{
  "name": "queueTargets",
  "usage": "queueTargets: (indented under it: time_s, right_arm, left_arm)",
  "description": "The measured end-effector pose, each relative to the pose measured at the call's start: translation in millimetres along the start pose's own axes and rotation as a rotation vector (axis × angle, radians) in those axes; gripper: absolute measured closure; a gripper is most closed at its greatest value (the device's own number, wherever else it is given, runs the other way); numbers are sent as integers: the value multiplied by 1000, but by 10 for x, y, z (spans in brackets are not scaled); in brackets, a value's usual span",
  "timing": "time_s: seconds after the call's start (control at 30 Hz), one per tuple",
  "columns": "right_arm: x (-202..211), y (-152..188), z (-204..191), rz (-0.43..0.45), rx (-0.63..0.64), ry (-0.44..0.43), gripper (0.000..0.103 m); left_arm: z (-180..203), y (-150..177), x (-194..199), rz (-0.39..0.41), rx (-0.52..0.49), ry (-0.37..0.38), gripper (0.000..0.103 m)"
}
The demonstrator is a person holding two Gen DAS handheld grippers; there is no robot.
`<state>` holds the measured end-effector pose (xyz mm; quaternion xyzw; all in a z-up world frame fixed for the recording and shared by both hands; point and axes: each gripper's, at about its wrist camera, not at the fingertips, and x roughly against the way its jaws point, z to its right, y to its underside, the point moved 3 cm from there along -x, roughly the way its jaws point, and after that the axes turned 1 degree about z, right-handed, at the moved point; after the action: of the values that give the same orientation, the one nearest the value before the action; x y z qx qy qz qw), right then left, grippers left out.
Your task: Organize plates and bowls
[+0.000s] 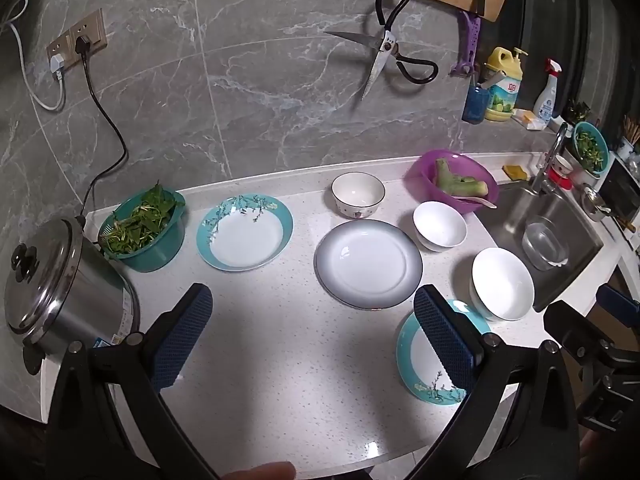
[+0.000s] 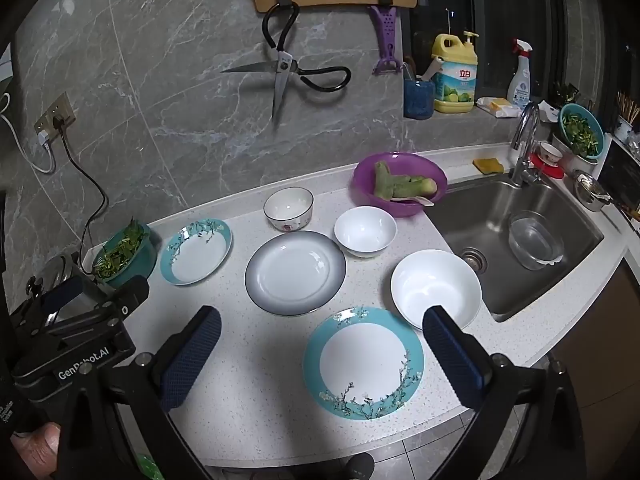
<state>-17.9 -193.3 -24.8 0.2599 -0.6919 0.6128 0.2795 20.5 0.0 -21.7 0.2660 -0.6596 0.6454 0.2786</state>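
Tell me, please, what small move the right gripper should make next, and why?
Probably lower the open right gripper onto the rim of the near teal plate: it lies directly between the fingers, nothing is held, and a matching far teal plate waits to be stacked.

Three plates and three bowls are being displayed upright and empty on the speckled white counter. A teal-rimmed blossom plate (image 2: 363, 363) is lying nearest the front edge, with a large white bowl (image 2: 436, 288) just beside it toward the sink. A grey-rimmed plate (image 2: 295, 273) is sitting in the middle. A second teal-rimmed plate (image 2: 196, 251) is placed to its left. A small white bowl (image 2: 365, 230) and a dark-rimmed patterned bowl (image 2: 288, 208) are standing behind, apart from each other.
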Motion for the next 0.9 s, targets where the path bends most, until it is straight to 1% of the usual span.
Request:
queueTargets:
  time_s: [0.33, 0.5, 0.6, 0.8, 0.87, 0.9]
  right_arm:
    - [-1, 24, 13, 0, 1, 2, 0]
    - [-2, 26, 1, -1, 4, 4, 0]
    - [-2, 26, -8, -2, 4, 6, 0]
    - [5, -29, -10, -4, 7, 8, 0]
    - [7, -47, -11, -5, 6, 9, 0]
    - [-22, 16, -16, -6, 5, 9, 0]
  left_arm:
    - [-9, 6, 8, -4, -3, -1, 1]
    - [14, 128, 17, -1, -4, -9, 1]
    - [9, 140, 13, -1, -3, -11, 1]
    - [-12, 119, 4, -4, 0, -9, 1]
    - [-10, 69, -29, -11, 3, -10, 1]
    - [-11, 66, -34, -12, 3, -10, 1]
